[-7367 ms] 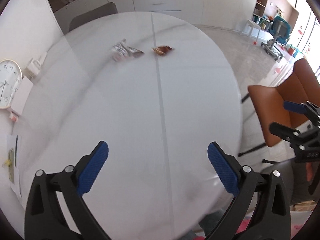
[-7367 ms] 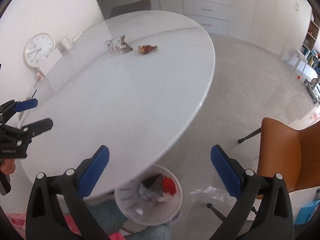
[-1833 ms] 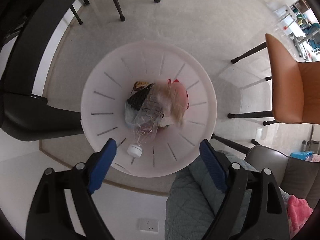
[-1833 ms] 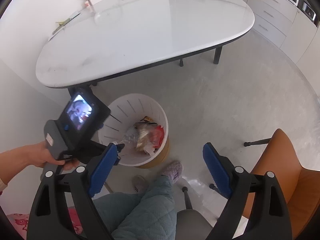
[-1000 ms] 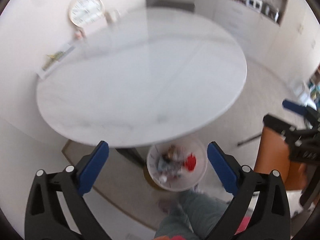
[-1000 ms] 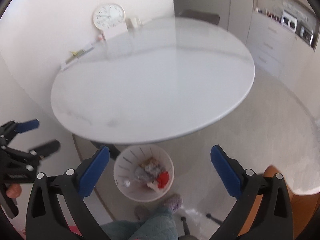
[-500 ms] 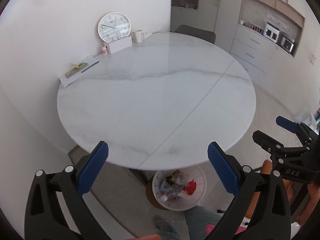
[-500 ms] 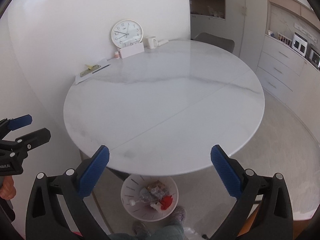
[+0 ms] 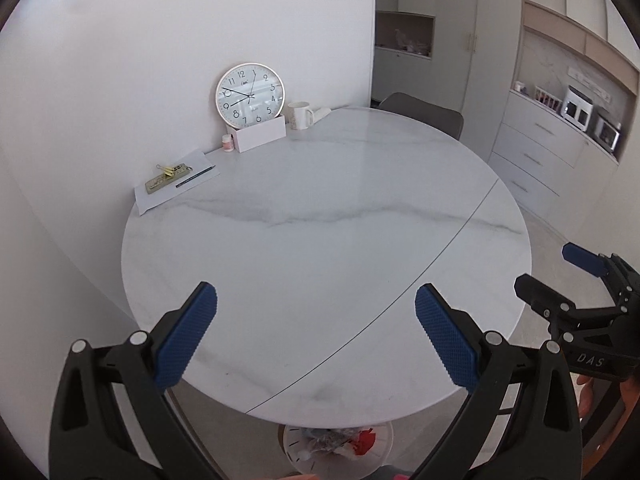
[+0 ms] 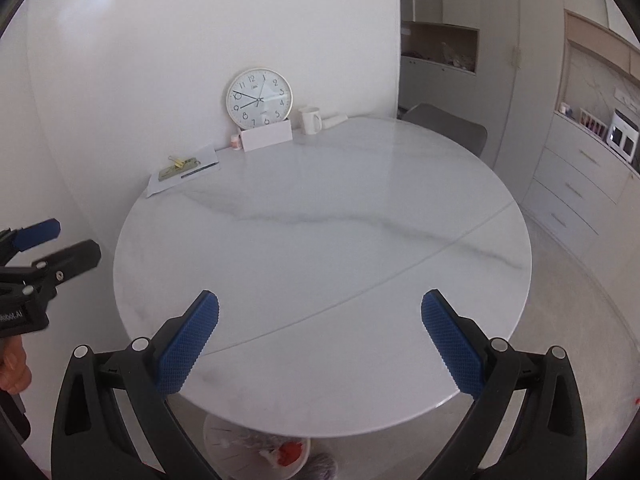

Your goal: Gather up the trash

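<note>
The round table (image 9: 320, 240) shows a glossy white marble-look top with grey veins, smooth enough to catch the light. Both grippers carry matt black plastic arms, and the left gripper (image 9: 316, 332) and right gripper (image 10: 320, 340) wear blue pads (image 9: 186, 336) with a rough, knurled grain. The clock (image 9: 250, 95) has a shiny metallic rim. Beside it sits a glazed white mug (image 9: 299, 115). Paper sheets (image 9: 176, 186) lie flat and matt. Below, the white plastic bin (image 9: 340, 446) looks smooth.

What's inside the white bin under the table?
In the bin you can see something red and some clear crumpled wrapping. The table edge covers the back of the bin, and the picture's bottom edge cuts off the front, so anything else in there stays hidden.
</note>
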